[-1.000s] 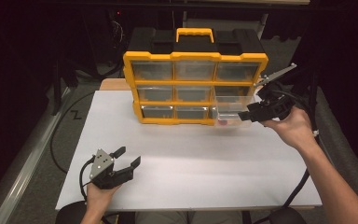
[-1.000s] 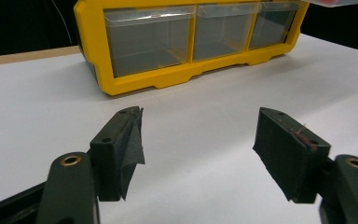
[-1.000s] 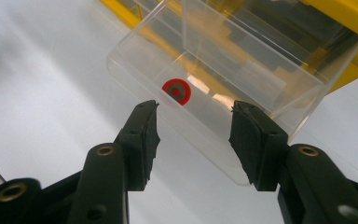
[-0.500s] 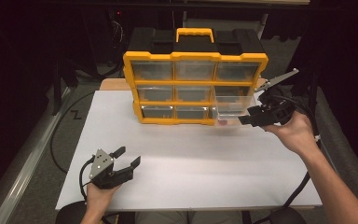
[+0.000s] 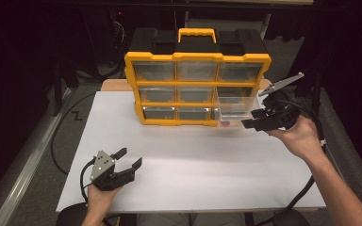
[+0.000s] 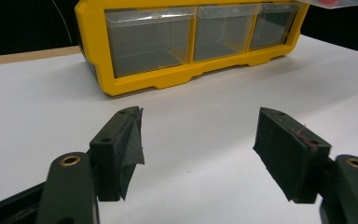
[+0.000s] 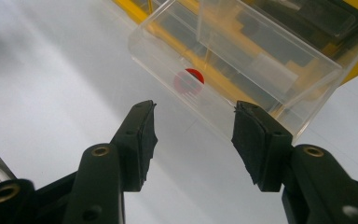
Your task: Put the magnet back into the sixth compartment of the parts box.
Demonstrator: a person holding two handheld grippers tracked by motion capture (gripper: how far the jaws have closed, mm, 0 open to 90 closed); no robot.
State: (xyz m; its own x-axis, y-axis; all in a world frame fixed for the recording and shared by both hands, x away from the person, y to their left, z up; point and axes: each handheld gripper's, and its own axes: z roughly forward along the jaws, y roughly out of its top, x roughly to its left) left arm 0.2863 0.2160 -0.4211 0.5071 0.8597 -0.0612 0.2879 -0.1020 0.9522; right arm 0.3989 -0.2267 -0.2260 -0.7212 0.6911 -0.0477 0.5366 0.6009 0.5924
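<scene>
A yellow organizer cabinet [image 5: 198, 82] with clear drawers stands at the back of the white table [image 5: 193, 165]. One clear drawer [image 5: 235, 109] on its right side is pulled out, with a small red round piece [image 5: 225, 124] inside. My right gripper [image 5: 250, 119] sits at that drawer's front. In the right gripper view the drawer [image 7: 242, 60] and red piece [image 7: 189, 81] lie just beyond my right gripper [image 7: 193, 109]. Its jaws have just been opening, and the pads press on nothing. My left gripper [image 5: 128, 158] rests open near the front left, and the left gripper [image 6: 198, 116] holds nothing.
The cabinet's bottom row of shut drawers [image 6: 149, 39] faces the left gripper across bare white table. A black cable [image 5: 59, 141] loops on the floor left of the table. Dark floor surrounds the table's edges.
The right gripper's jaws have spread a little wider at the drawer's front, and that hand has barely shifted. The left hand and its gripper have stayed put.
</scene>
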